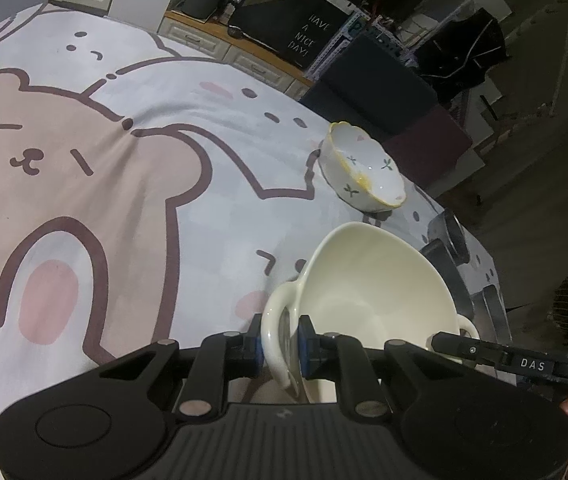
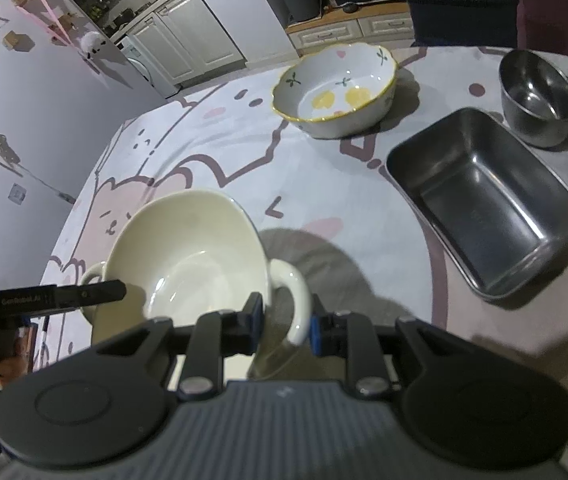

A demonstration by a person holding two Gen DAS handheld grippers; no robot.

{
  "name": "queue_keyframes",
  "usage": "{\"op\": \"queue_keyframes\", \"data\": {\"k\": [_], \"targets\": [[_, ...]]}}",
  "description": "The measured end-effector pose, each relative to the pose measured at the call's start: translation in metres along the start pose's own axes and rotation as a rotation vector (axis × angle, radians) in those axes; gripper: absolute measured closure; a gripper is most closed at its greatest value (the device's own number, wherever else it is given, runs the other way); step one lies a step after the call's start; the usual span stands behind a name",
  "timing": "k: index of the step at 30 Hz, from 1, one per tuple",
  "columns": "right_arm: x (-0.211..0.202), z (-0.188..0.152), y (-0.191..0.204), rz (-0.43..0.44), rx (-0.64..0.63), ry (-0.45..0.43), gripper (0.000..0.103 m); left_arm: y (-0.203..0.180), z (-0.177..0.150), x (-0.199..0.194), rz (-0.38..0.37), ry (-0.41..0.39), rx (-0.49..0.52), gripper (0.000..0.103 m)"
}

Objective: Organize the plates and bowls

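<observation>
Cream bowl (image 2: 188,256) pinched by both handles, left gripper (image 1: 280,344) and right gripper (image 2: 284,320), above counter (image 2: 324,200); flowered bowl (image 2: 334,88), steel tray (image 2: 484,200), steel bowl (image 2: 538,100) apparently unsorted.

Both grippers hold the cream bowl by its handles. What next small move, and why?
Probably carry the cream bowl level toward the flowered bowl. The left gripper and right gripper each clamp a handle, the bowl's shadow suggests it is off the cloth, and the flowered bowl sits open.
</observation>
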State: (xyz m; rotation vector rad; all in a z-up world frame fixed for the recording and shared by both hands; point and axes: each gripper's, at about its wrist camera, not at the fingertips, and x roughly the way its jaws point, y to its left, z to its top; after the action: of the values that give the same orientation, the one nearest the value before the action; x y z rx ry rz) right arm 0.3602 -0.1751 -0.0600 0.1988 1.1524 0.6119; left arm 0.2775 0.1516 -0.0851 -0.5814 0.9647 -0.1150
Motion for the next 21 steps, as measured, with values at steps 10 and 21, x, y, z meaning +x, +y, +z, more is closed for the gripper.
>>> {"op": "queue_keyframes", "data": {"k": [10,21], "targets": [[-0.037,-0.011,0.002,-0.003,0.002,-0.049,0.076,-0.026,-0.01,-0.022,-0.03,-0.029,0.027,0.086],[-0.086,-0.034,0.0,-0.016,0.005,-0.105,0.076,-0.057,-0.027,-0.038,-0.079,-0.041,0.055,0.086]]}}
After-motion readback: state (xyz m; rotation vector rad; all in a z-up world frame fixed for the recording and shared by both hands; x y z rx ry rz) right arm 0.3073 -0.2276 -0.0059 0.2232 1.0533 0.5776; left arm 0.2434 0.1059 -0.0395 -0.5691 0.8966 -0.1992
